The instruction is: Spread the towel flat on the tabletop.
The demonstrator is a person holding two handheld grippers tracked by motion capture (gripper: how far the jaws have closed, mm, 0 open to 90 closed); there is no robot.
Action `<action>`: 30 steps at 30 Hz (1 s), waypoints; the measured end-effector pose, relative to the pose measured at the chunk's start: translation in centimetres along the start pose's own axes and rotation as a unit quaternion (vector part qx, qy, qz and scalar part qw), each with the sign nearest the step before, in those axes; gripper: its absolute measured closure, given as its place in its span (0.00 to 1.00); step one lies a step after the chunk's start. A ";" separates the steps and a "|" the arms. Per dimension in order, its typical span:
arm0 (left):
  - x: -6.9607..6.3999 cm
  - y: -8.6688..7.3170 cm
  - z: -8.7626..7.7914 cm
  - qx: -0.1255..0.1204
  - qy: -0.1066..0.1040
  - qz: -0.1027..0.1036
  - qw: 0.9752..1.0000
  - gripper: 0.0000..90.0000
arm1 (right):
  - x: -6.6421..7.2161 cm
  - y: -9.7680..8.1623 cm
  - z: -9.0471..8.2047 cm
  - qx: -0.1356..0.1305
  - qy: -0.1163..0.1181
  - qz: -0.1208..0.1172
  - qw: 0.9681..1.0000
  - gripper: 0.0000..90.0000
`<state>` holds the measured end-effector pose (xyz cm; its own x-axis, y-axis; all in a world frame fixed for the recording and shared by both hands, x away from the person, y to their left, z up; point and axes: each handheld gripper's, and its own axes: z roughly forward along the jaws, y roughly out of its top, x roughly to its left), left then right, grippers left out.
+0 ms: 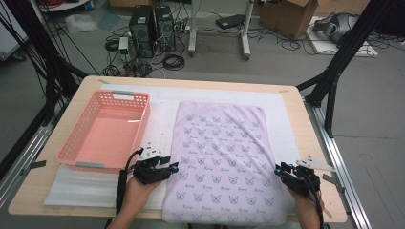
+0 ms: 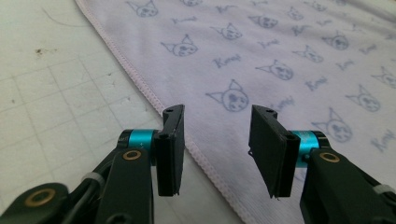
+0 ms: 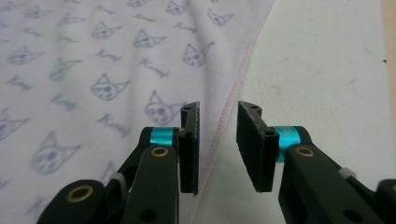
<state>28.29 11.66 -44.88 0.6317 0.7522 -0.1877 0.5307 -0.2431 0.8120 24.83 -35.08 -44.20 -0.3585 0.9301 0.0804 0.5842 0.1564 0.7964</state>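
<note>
Meanwhile both grippers, left gripper (image 1: 175, 166) and right gripper (image 1: 278, 170), hover with fingers parted and empty over the towel's (image 1: 223, 157) side hems near the worktop's (image 1: 191, 82) front edge.

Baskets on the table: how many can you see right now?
1. The pink basket sits on the table's left side, beside the printed cloth and just ahead of the left gripper. Nothing suggests another is hidden.

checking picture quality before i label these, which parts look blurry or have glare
High view: soft and low in detail, with a small glare streak on the floor of the pink basket. Left gripper view: the towel print is fairly sharp, the near jaws softer. Right gripper view: the cat print blurs toward the lower left; even light, no hard shadows.
</note>
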 end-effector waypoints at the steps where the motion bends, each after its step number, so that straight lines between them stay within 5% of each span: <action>1: 0.1 0.1 0.3 0.005 0.000 0.004 1.000 0.62 | -0.2 0.1 0.5 0.004 -0.001 0.000 1.000 0.78; 4: -0.3 0.3 1.0 0.015 0.015 0.020 1.000 0.63 | -0.3 0.5 2.0 0.027 0.002 -0.010 1.000 0.79; 6: -0.6 0.3 1.0 0.019 0.057 0.050 0.997 0.81 | -0.5 0.8 2.3 0.031 0.000 -0.008 0.999 0.87; 8: -0.2 0.4 0.8 0.023 0.051 0.042 0.998 0.96 | -0.7 1.0 2.3 0.038 0.005 -0.010 0.999 0.97; 13: 0.0 -0.3 -0.8 0.027 0.053 0.029 0.998 0.98 | -1.5 0.8 1.7 0.040 -0.008 -0.008 0.999 0.98; 16: 0.3 -0.8 -1.7 0.028 0.050 0.034 0.998 0.99 | -1.5 0.6 1.2 0.038 -0.008 -0.016 0.999 0.84; 18: 1.1 -0.8 -2.0 0.004 0.031 0.011 0.999 0.75 | -1.6 0.5 0.7 0.028 -0.002 -0.009 1.000 0.72; 25: 1.0 0.7 -2.2 -0.062 -0.015 0.013 0.998 0.55 | -1.5 0.5 -1.2 -0.032 0.030 -0.013 0.999 0.56; 30: 0.7 0.7 -1.3 -0.048 -0.015 0.012 0.999 0.51 | -0.3 0.1 -0.2 0.014 0.059 -0.033 0.998 0.64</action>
<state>28.41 12.85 -43.73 0.6612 0.7277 -0.1824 0.4590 -0.2001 0.8656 24.91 -35.39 -44.03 -0.4787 0.8723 0.1002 0.5767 0.2263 0.7850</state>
